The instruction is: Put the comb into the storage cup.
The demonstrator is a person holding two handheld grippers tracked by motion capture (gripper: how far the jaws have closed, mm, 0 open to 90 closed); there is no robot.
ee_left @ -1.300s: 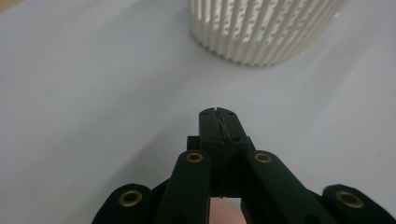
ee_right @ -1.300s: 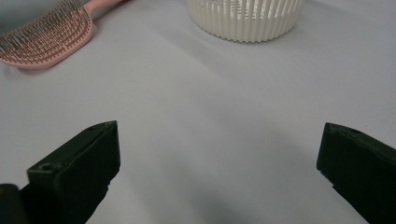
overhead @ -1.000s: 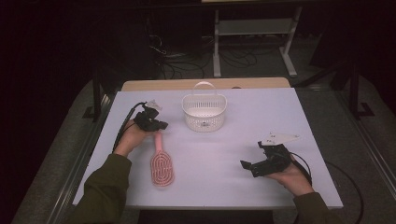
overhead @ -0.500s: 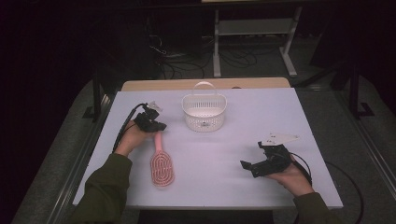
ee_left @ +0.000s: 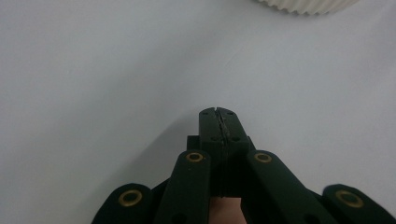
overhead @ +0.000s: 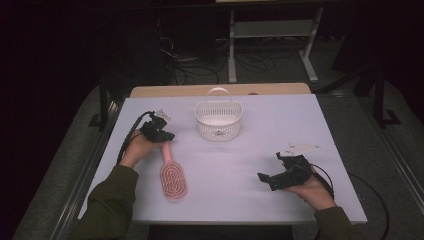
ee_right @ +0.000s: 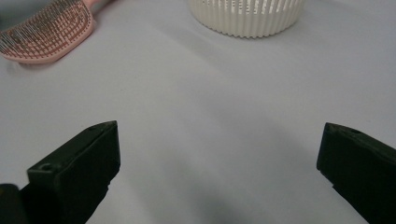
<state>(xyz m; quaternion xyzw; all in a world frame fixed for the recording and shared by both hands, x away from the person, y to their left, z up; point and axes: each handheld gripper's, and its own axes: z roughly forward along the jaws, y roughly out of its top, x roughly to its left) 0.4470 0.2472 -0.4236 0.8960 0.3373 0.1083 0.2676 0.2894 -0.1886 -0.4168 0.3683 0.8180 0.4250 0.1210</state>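
Observation:
A pink hairbrush (overhead: 173, 180) lies flat on the white table (overhead: 280, 125), bristles up, handle pointing away from me. My left gripper (overhead: 167, 135) rests at the far end of that handle. In the left gripper view its jaws (ee_left: 218, 112) are pressed together at the tips with nothing between them; a strip of pink shows low down behind them. My right gripper (overhead: 265, 179) sits near the front right of the table, pointing left, jaws wide apart (ee_right: 219, 149) and empty. The brush head (ee_right: 46, 32) shows at the upper left of the right gripper view.
A white slatted basket (overhead: 218, 120) with a hoop handle stands at the back middle of the table; its rim shows in both gripper views (ee_right: 245, 18) (ee_left: 303, 4). A wooden board edge (overhead: 220, 90) runs behind the table. Dark floor and cables lie beyond.

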